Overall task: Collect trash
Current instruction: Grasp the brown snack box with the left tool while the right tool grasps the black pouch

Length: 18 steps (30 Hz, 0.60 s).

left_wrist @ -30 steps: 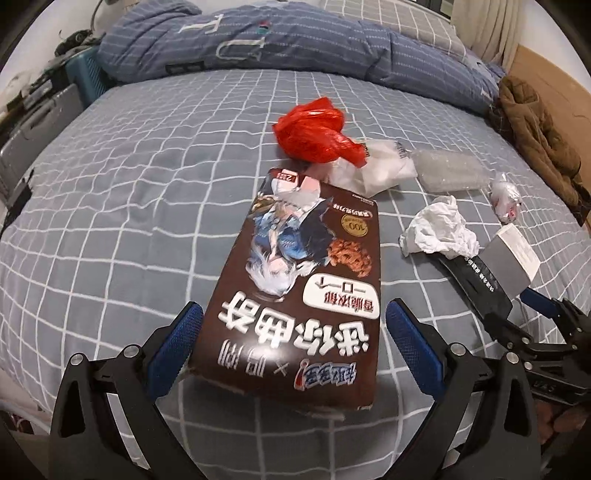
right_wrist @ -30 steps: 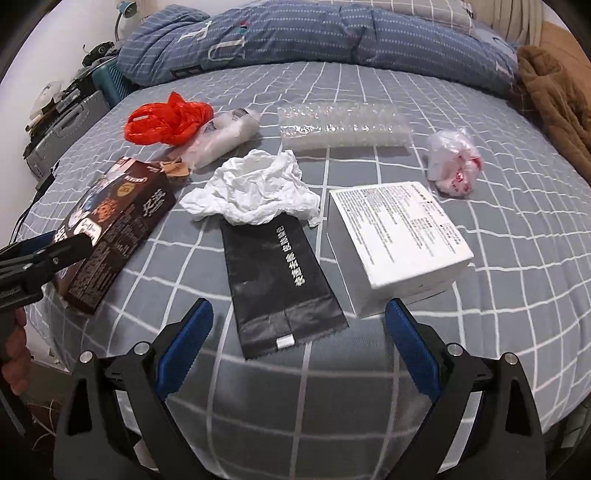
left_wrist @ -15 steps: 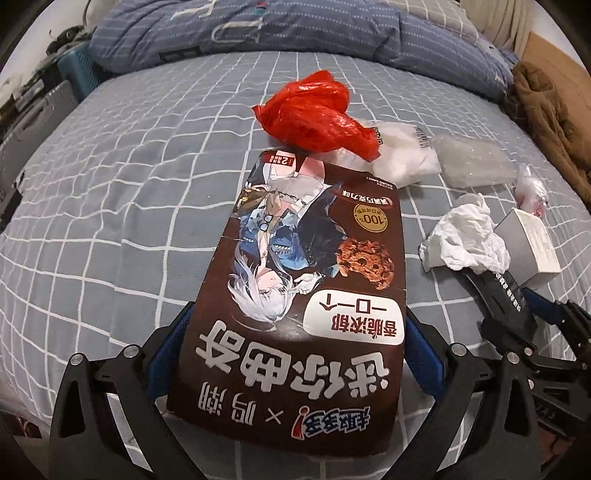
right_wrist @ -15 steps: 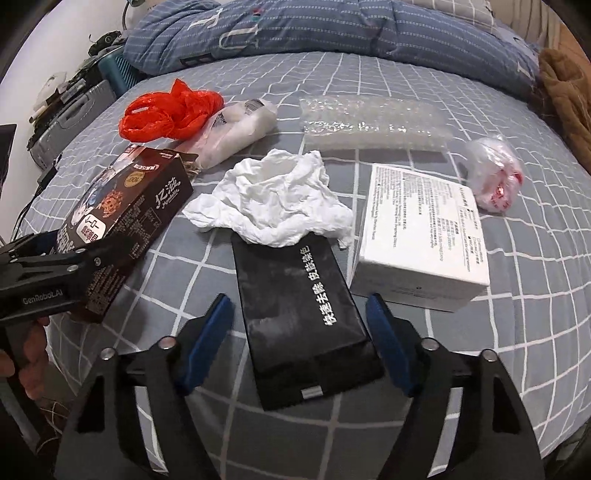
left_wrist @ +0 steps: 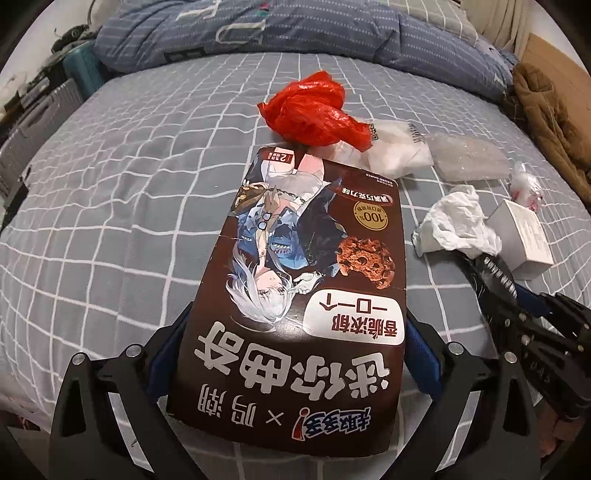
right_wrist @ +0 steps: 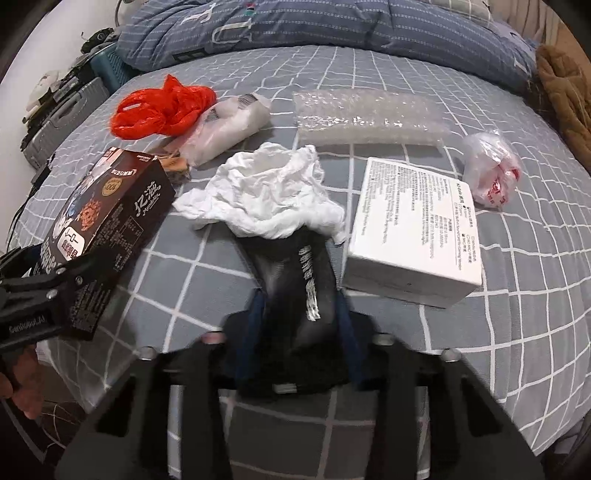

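A big bed with a grey cover and white squares is holding all the things. A blue striped blanket is lying along the far side. A brown fluffy coat is sitting at the right edge. A red plastic bag is lying next to a white plastic bag. A strip of bubble wrap is resting further right. A small see-through bag with red marks is lying near a white box. A crumpled white tissue is sitting in the middle, touching the top of a black pouch.
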Tool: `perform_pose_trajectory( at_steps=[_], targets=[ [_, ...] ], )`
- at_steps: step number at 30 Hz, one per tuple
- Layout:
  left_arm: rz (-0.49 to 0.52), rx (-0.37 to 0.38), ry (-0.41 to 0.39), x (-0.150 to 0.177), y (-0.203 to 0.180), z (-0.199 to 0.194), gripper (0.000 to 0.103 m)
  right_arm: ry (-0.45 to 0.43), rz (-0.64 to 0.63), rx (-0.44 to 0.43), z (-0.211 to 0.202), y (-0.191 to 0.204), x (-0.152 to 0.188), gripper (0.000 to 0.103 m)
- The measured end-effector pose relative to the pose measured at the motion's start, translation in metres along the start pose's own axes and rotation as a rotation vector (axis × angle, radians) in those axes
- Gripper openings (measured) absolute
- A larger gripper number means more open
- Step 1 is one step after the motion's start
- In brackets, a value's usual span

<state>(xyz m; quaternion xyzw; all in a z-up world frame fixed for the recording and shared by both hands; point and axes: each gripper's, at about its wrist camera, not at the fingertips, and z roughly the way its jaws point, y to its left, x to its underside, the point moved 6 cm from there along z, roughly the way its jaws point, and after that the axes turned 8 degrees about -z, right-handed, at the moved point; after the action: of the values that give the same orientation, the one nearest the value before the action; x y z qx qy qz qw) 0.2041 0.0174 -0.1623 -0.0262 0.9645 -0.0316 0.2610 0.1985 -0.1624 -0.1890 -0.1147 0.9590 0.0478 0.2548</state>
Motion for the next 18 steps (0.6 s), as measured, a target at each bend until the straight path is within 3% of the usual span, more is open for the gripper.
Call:
perform_pose_trajectory(
  at_steps=[18],
  targets=[
    [-0.022,0.018,-0.039,0.036,0.003,-0.049,0.095,-0.013,0.025,-0.005,-0.041,0.008,0.028,0.021]
  ],
)
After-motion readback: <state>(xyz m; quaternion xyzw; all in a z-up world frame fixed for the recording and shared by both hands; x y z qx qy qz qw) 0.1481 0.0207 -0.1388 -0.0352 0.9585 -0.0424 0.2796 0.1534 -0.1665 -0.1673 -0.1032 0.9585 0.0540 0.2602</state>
